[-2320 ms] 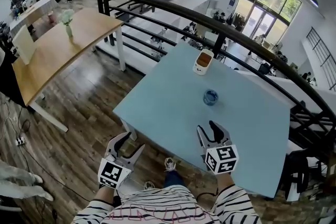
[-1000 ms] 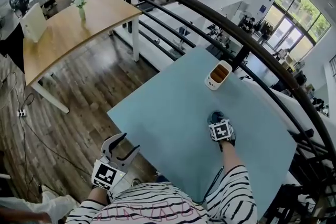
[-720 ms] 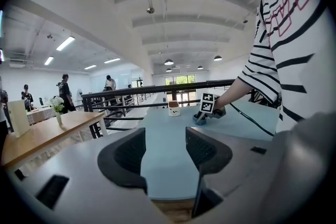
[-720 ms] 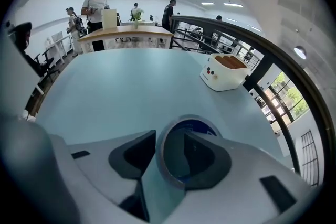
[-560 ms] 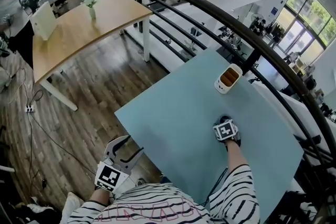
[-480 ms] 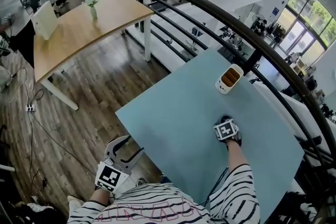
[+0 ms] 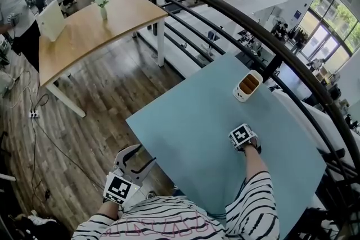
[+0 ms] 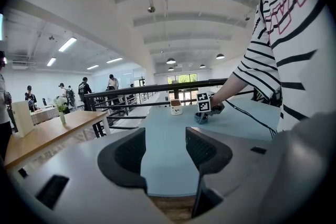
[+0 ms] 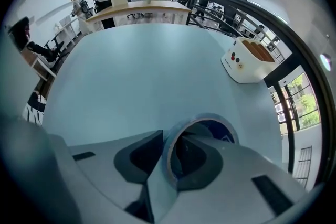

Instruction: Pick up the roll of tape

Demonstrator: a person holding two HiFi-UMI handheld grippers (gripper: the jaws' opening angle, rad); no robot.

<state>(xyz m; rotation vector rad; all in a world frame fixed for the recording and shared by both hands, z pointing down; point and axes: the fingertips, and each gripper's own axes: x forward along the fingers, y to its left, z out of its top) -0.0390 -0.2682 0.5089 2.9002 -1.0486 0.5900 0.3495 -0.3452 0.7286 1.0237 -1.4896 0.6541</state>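
The roll of tape (image 9: 212, 121), blue with a pale rim, lies flat on the light blue table (image 7: 185, 121). My right gripper (image 9: 170, 150) points steeply down onto it. One jaw is inside the ring and the other outside, and they have just been closing with the roll's wall pinched between them. In the head view the right gripper (image 7: 243, 137) and its marker cube cover the roll. The left gripper view shows the roll (image 8: 199, 117) far off under the cube. My left gripper (image 7: 140, 157) hovers open and empty off the table's near corner.
A white toaster-shaped box with a brown top (image 7: 247, 86) stands beyond the roll near the table's far edge. A black railing (image 7: 225, 14) runs behind the table. A wooden table (image 7: 84, 25) stands off to the left across the plank floor.
My right gripper went from the table's near edge out to the roll, came down over it and now hides it in the head view. The left gripper has stayed where it was.
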